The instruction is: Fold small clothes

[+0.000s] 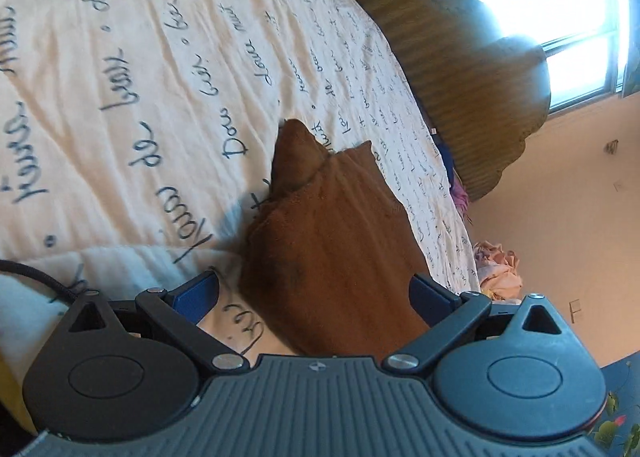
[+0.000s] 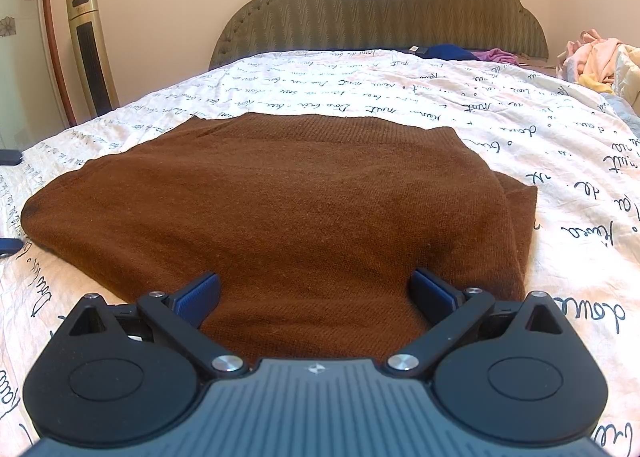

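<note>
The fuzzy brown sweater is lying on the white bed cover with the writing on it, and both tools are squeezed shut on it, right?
Not quite. The brown knitted sweater does lie on the white bed cover with dark handwriting, but both tools are open. The right wrist view shows the right tool with its blue pads spread wide over the sweater, and the left wrist view shows the left tool open too.
</note>
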The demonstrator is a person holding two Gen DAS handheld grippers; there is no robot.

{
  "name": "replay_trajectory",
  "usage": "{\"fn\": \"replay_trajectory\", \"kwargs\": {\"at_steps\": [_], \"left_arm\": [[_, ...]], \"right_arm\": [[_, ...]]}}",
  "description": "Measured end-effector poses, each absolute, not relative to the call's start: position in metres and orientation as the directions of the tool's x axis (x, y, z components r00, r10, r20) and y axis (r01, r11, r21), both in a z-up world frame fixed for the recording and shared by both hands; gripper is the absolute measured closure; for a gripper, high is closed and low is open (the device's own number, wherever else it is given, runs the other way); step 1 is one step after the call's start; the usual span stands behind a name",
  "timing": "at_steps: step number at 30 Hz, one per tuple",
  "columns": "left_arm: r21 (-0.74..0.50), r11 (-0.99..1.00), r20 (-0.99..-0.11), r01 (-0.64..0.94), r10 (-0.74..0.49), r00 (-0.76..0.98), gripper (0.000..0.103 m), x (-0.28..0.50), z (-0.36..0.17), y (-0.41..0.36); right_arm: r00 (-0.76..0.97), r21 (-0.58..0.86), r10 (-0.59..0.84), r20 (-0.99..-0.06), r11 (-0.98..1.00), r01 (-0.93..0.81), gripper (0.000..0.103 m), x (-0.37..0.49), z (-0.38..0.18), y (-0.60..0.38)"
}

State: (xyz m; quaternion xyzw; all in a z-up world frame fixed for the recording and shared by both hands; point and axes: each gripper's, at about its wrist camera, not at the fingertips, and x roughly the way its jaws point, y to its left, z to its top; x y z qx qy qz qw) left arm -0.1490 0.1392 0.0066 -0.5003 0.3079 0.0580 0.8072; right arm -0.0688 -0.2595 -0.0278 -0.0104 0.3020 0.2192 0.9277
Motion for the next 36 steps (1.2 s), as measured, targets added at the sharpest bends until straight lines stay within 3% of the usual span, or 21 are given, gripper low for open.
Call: {"fn": "replay_trajectory", "kwargs": {"at_steps": [1, 3, 4, 5, 6, 9, 12, 16, 19, 22, 28, 29, 30, 31, 32, 36], "left_arm": [[-0.768, 0.494, -0.559, -0.408, -0.206, 0.803, 0.006, -0.144, 0.006, 0.138], [-0.735, 0.516, -0.587, -0.439, -0.161, 0.794, 0.020, -0.135, 0.006, 0.136], [-0.715, 0.536, -0.604, -0.450, -0.149, 0.783, 0.045, -0.130, 0.007, 0.134], [-0.690, 0.565, -0.625, -0.451, -0.151, 0.766, 0.080, -0.123, 0.006, 0.133], [-0.671, 0.589, -0.645, -0.450, -0.164, 0.747, 0.087, -0.117, 0.005, 0.130], [-0.636, 0.627, -0.666, -0.450, -0.151, 0.731, 0.085, -0.112, 0.004, 0.123], [-0.531, 0.758, -0.628, -0.379, -0.052, 0.776, 0.088, -0.112, 0.028, 0.100], [-0.200, 0.972, -0.524, -0.119, -0.004, 0.852, 0.088, -0.100, 0.064, 0.024], [-0.013, 0.997, -0.493, 0.078, -0.074, 0.867, 0.088, -0.097, 0.058, -0.032], [0.014, 0.987, -0.522, 0.159, -0.128, 0.843, 0.088, -0.097, 0.040, -0.055], [0.060, 0.975, -0.549, 0.213, -0.146, 0.823, 0.088, -0.110, 0.023, -0.055], [0.076, 0.972, -0.548, 0.222, -0.145, 0.824, 0.088, -0.110, 0.022, -0.056], [0.094, 0.968, -0.546, 0.231, -0.144, 0.825, 0.088, -0.110, 0.022, -0.059], [0.113, 0.964, -0.546, 0.240, -0.142, 0.826, 0.088, -0.109, 0.022, -0.062], [0.125, 0.959, -0.547, 0.255, -0.147, 0.824, 0.088, -0.108, 0.022, -0.065], [0.170, 0.936, -0.532, 0.308, -0.176, 0.828, 0.088, -0.105, 0.028, -0.087]], "right_arm": [[0.721, 0.113, 0.400, -0.565, 0.904, -0.413, 0.001, -0.069, -0.028, -0.259], [0.721, 0.113, 0.401, -0.565, 0.904, -0.413, 0.001, -0.069, -0.028, -0.260], [0.721, 0.113, 0.401, -0.565, 0.904, -0.413, 0.001, -0.069, -0.028, -0.260], [0.721, 0.113, 0.401, -0.565, 0.904, -0.413, 0.001, -0.069, -0.028, -0.260], [0.722, 0.113, 0.400, -0.565, 0.904, -0.413, 0.001, -0.069, -0.028, -0.260], [0.721, 0.114, 0.401, -0.564, 0.903, -0.413, 0.001, -0.069, -0.026, -0.260], [0.693, 0.181, 0.416, -0.589, 0.903, -0.389, 0.001, -0.063, -0.010, -0.259], [0.613, 0.419, 0.593, -0.522, 0.804, -0.422, 0.000, -0.028, 0.030, -0.258], [0.364, 0.698, 0.787, -0.498, 0.613, -0.370, 0.000, 0.035, 0.030, -0.245], [0.137, 0.846, 0.879, -0.456, 0.477, -0.240, 0.000, 0.088, 0.001, -0.217], [0.131, 0.856, 0.875, -0.467, 0.484, -0.184, 0.002, 0.125, -0.019, -0.197], [0.138, 0.847, 0.868, -0.477, 0.496, -0.192, 0.007, 0.128, -0.019, -0.194], [0.146, 0.830, 0.857, -0.495, 0.516, -0.211, 0.033, 0.127, -0.019, -0.193], [0.143, 0.810, 0.843, -0.519, 0.539, -0.232, 0.078, 0.129, -0.020, -0.190], [0.129, 0.788, 0.822, -0.554, 0.568, -0.237, 0.089, 0.131, -0.023, -0.189], [0.168, 0.754, 0.819, -0.548, 0.571, -0.324, 0.089, 0.128, -0.019, -0.200]]}}
